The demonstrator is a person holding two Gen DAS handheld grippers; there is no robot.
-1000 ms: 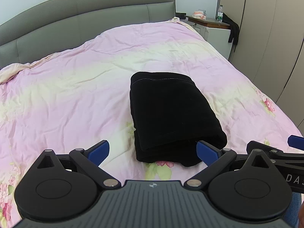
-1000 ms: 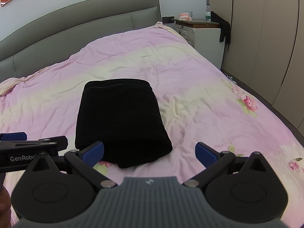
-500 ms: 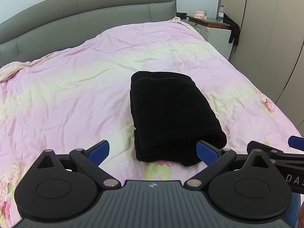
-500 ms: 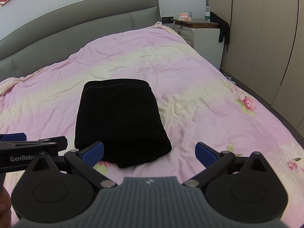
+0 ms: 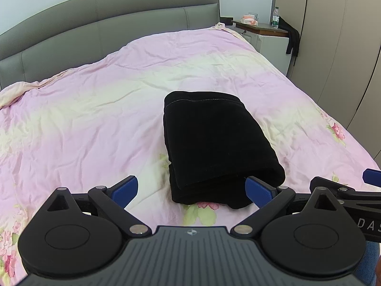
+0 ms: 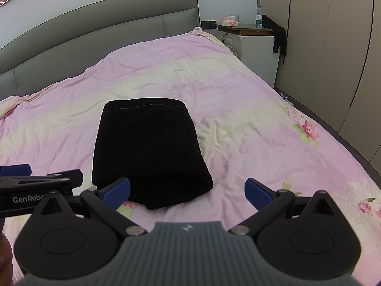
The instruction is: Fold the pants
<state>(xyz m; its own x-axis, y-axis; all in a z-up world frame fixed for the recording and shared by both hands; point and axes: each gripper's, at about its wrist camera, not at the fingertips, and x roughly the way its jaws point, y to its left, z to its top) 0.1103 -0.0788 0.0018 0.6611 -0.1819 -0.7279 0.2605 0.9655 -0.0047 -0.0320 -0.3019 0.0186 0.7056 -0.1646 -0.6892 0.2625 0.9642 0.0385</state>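
The black pants [image 5: 214,143] lie folded into a thick rectangular bundle on the pink floral bedspread [image 5: 95,119]; the bundle also shows in the right wrist view [image 6: 147,150]. My left gripper [image 5: 191,190] is open and empty, held just before the bundle's near edge. My right gripper [image 6: 188,190] is open and empty, near the bundle's near right corner. Each gripper shows at the edge of the other's view.
A grey padded headboard [image 5: 107,16] runs along the far side. A white nightstand [image 6: 252,40] with a bottle and a tissue box stands at the far right, a dark garment hanging off it. Beige wardrobe doors [image 6: 333,59] line the right wall.
Both grippers have drawn back and risen very slightly from the bundle. The pants have not moved.
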